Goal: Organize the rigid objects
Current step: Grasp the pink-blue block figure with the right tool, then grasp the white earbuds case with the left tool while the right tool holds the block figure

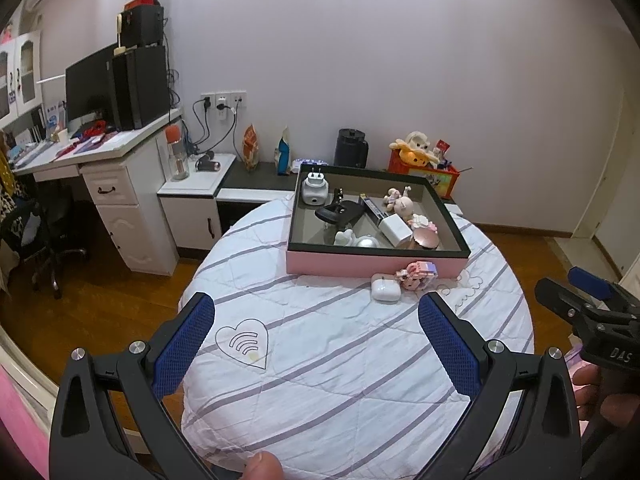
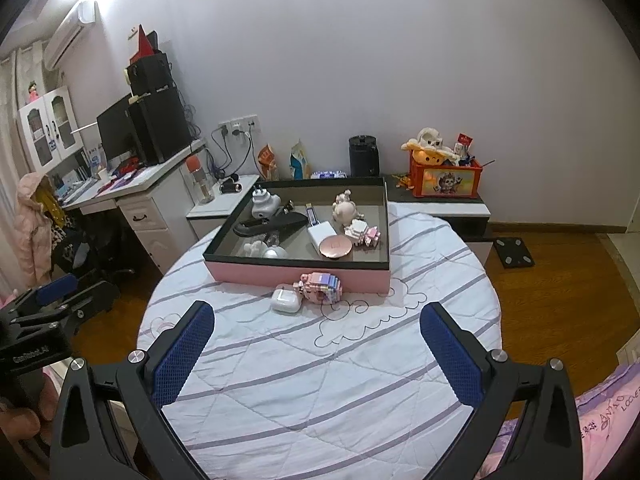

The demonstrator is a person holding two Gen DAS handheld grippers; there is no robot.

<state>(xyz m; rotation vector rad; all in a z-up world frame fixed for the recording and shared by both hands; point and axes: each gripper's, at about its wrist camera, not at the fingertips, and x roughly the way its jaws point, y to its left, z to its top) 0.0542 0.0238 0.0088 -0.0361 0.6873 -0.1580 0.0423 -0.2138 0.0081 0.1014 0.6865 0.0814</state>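
Note:
A pink box with a dark rim (image 1: 372, 263) (image 2: 300, 273) stands at the far side of a round table covered in a striped white cloth (image 1: 340, 360) (image 2: 320, 380). Several small items lie inside it, among them a white plug adapter (image 1: 315, 192) (image 2: 264, 201) and a white charger block (image 1: 395, 229) (image 2: 321, 233). In front of the box lie a white earbuds case (image 1: 385, 287) (image 2: 286, 299) and a pink block figure (image 1: 418, 275) (image 2: 319, 287). My left gripper (image 1: 316, 312) is open and empty above the near table. My right gripper (image 2: 316, 320) is open and empty too.
A white desk with a monitor and a black computer tower (image 1: 140, 88) stands at the left. A low cabinet behind the table holds a black kettle (image 1: 350, 148) and an orange toy box (image 2: 446, 178). A wood floor surrounds the table.

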